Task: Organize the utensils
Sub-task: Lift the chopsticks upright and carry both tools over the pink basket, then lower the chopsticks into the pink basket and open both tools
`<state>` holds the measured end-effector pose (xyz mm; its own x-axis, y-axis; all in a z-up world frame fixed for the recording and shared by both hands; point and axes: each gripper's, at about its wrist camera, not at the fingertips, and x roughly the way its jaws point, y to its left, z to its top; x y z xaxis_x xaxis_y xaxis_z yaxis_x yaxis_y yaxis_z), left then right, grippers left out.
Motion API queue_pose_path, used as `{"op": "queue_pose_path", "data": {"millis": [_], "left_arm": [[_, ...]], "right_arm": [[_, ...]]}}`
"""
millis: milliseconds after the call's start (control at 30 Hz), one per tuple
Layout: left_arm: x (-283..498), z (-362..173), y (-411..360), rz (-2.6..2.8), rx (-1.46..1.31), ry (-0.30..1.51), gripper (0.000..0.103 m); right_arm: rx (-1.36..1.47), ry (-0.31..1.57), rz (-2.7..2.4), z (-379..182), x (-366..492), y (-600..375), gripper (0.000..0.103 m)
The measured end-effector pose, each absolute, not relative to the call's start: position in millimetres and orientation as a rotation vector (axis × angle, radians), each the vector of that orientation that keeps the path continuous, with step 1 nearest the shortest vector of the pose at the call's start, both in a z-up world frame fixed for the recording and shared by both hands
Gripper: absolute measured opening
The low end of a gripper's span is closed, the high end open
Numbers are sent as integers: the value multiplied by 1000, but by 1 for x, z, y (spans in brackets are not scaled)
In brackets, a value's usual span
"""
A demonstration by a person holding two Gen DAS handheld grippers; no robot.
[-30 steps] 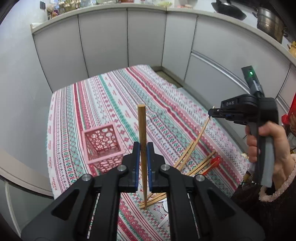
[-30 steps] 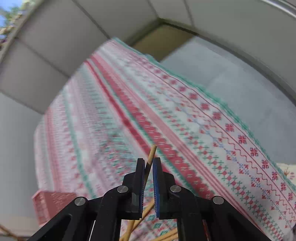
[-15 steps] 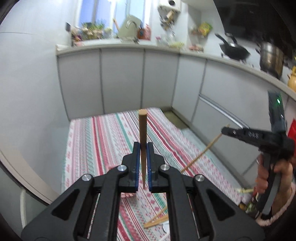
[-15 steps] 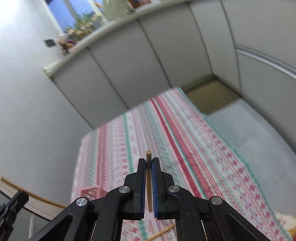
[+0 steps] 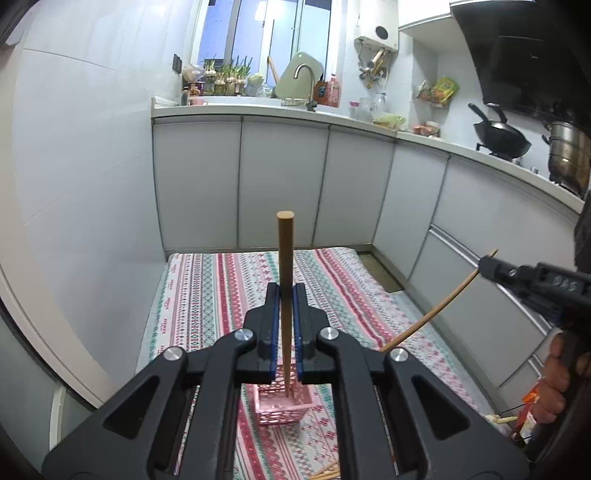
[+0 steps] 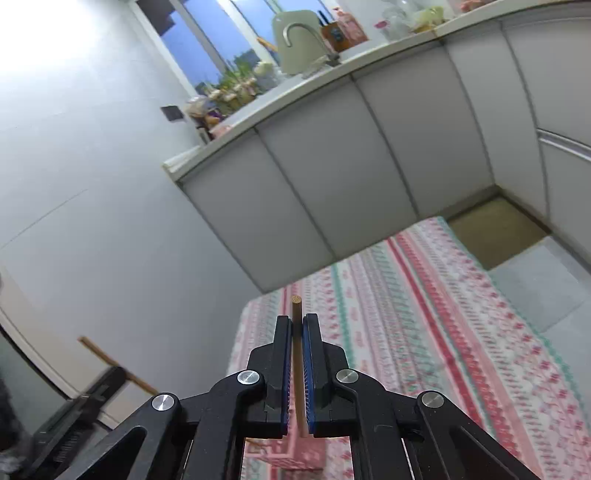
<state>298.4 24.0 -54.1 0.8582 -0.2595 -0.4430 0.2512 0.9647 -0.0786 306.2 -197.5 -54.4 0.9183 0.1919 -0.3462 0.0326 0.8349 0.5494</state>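
A low tabletop [image 5: 207, 295] is covered by a striped red, green and white patterned cloth and is enclosed by grey cabinet doors [image 5: 280, 184], with a sink faucet [image 5: 304, 74] and window [image 5: 266, 33] seen above. A wok [image 5: 500, 134] and steel pot [image 5: 567, 155] are set on the counter at right. The left tool [image 5: 286, 295] is clenched on an upright wooden chopstick [image 5: 285, 251], its lower tip inside the pink perforated basket [image 5: 282, 410]. The right tool [image 6: 296, 325] is clamped on a second chopstick [image 6: 296, 306].
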Motion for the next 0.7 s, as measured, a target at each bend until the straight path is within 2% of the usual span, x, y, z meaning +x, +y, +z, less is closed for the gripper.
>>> {"op": "queue_pose_path", "data": {"millis": [400, 700], "left_arm": [[328, -94, 21, -243, 19, 562, 8], [344, -115, 24, -236, 11, 640, 8]], "right_arm": [[507, 443, 134, -72, 346, -159, 5], [458, 557, 151, -108, 379, -138, 5]]}}
